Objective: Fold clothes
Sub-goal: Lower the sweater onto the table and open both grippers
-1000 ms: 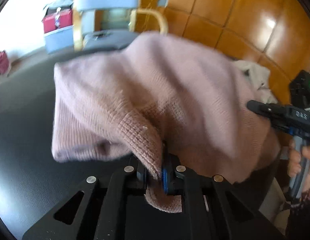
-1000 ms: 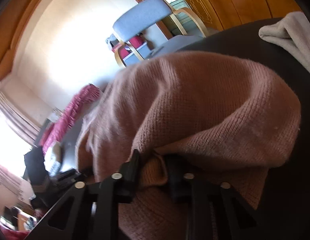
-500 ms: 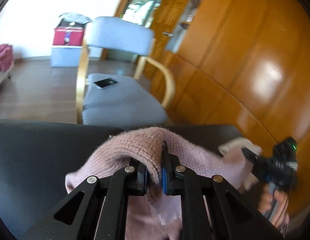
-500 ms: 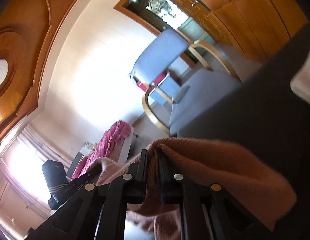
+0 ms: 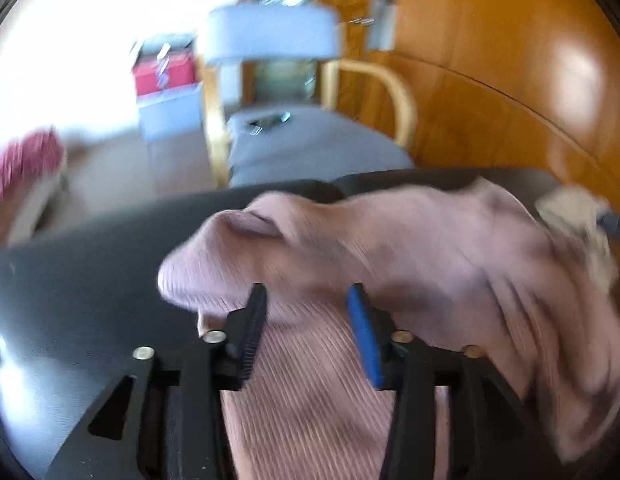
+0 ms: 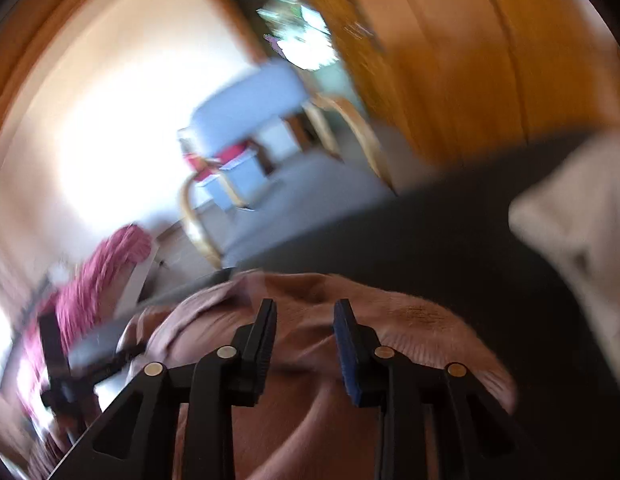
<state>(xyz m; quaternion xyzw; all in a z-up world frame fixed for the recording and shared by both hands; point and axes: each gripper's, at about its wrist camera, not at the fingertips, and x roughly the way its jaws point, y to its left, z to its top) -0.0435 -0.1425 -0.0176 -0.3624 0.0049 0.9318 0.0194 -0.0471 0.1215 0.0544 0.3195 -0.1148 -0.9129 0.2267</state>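
- Left view, far left: a dark red knit cloth [image 5: 24, 168], blurred, lies beyond the edge of the table [image 5: 82, 280], whose top is smooth and black.
- Behind the table stands a chair [image 5: 310, 148] with a grey-blue padded seat and back and curved pale wood arms; a red box [image 5: 164, 72] sits on a light one further back.
- Left gripper [image 5: 306, 300]: black fingers spread wide, one pad ribbed black, the other blue, with nothing pinched between them.
- The sweater [image 5: 410, 248], a soft pink ribbed knit, lies in a loose rumpled heap on the table, running under and past the open fingers.
- Right of it, a pale cloth [image 5: 578, 224] touches the sweater's edge; glossy orange wood panels [image 5: 510, 60] fill the wall.
- Right view: the right gripper [image 6: 306, 320] also stands wide apart, empty, above the sweater [image 6: 410, 320], which looks browner here and bunched in rounded folds.
- A cream cloth [image 6: 578, 240] lies at the right on the table [image 6: 430, 240], apart from the sweater.
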